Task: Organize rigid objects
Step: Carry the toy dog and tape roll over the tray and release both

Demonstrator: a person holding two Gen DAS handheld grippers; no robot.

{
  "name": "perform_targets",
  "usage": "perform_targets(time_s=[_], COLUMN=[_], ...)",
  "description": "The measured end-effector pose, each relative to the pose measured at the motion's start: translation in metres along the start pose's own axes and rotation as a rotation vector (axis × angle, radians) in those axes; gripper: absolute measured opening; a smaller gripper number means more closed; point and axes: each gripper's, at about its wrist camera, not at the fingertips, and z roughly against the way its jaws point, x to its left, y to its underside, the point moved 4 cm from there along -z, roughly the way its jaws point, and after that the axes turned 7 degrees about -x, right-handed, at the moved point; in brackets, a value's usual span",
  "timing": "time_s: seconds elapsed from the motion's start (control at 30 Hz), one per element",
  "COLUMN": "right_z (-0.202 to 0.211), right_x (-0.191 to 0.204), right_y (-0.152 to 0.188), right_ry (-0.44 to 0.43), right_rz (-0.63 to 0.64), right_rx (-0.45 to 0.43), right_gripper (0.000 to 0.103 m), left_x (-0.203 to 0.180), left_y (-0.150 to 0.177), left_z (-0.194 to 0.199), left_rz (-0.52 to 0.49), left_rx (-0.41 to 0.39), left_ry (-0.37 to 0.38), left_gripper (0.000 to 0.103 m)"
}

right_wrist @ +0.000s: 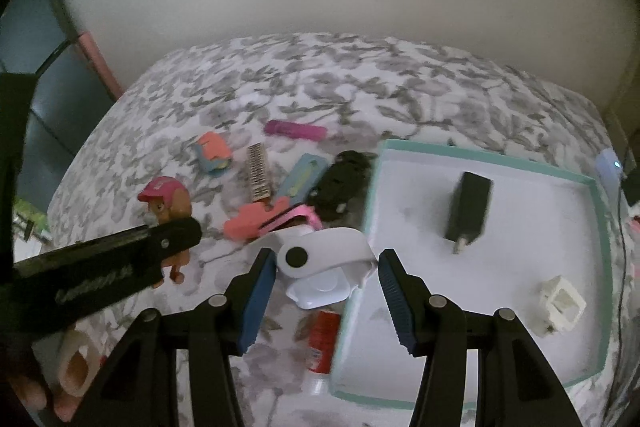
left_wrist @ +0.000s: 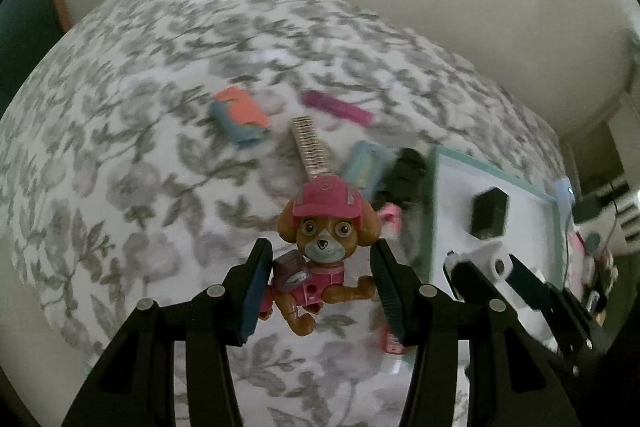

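The left gripper [left_wrist: 320, 287] grips a toy dog figure [left_wrist: 320, 247] in a pink cap, its blue pads pressed against the toy's sides, and holds it clear of the flower-patterned bedspread [left_wrist: 120, 147]. Seen from the right wrist camera, the same toy dog shows at the left, behind the left gripper's black arm.

The right gripper [right_wrist: 326, 287] has its jaws partly apart around a white folding device [right_wrist: 324, 255] with a round black button. In the right wrist view the blue pads stand just beside the device's ends; whether they press on it cannot be told.

Just right of the device lies a shallow white tray with a teal rim [right_wrist: 600, 227]. Inside it rest a black charger [right_wrist: 468, 211], toward the far side, and a white plug adapter [right_wrist: 560, 301], nearer and to the right, the two well apart.

A red can [right_wrist: 322, 339] lies on the bedspread against the tray's left wall, near the right gripper.

Farther out, left of the tray, loose items are scattered on the bedspread: a black remote-like object [right_wrist: 344, 183], a light blue case [right_wrist: 300, 179], a pink clip [right_wrist: 264, 221], a brown comb-like strip [right_wrist: 258, 173], a coral and blue item [right_wrist: 212, 151] and a magenta stick [right_wrist: 296, 129].

At the lower left edge of the right wrist view, a person's fingers [right_wrist: 60, 383] grasp the left gripper's handle.
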Motion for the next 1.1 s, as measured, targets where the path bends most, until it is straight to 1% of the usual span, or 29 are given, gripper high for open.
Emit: perform_targets(time_s=[0.13,0.23,0.37,0.57,0.67,0.77,0.9,1.0,1.1], right_z=[0.001,0.005,0.015,0.032,0.04,0.048,0.051,0.049,0.043], right_x=[-0.031,-0.058,-0.095,-0.16,-0.18,-0.194,-0.211,-0.221,-0.23], right_y=[0.0,0.0,0.002,0.015,0.018,0.023,0.031,0.041,0.051], right_ry=[0.079,0.135,0.252,0.409,0.484,0.528,0.58,0.597,0.59], right_rz=[-0.05,-0.095,-0.146,-0.286,-0.319,-0.354,-0.412,-0.456,-0.497], right_rx=[-0.004,-0.011,-0.03,-0.043,-0.06,-0.073,-0.062,-0.035,-0.002], right_gripper=[0.056,0.056,0.056,0.056,0.056,0.056,0.056,0.056,0.056], left_x=[-0.033,-0.053,-0.079,-0.116,-0.132,-0.142,-0.151,-0.153,-0.155], left_y=[0.006,0.011,0.018,0.033,0.041,0.05,0.059,0.062,0.064], left_z=[-0.001,-0.002,-0.004,-0.013,-0.02,-0.029,-0.038,-0.039,-0.04], left_rz=[-0.089,-0.115,-0.18,-0.287,-0.339,-0.376,-0.405,-0.415,-0.427], left_rx=[-0.002,0.003,0.001,0.008,0.02,0.036,0.069,0.076,0.075], left_ry=[0.011,0.045,0.053,0.065,0.071,0.071,0.08,0.081,0.085], left_gripper=[0.052,0.052,0.052,0.052,0.052,0.052,0.052,0.052,0.053])
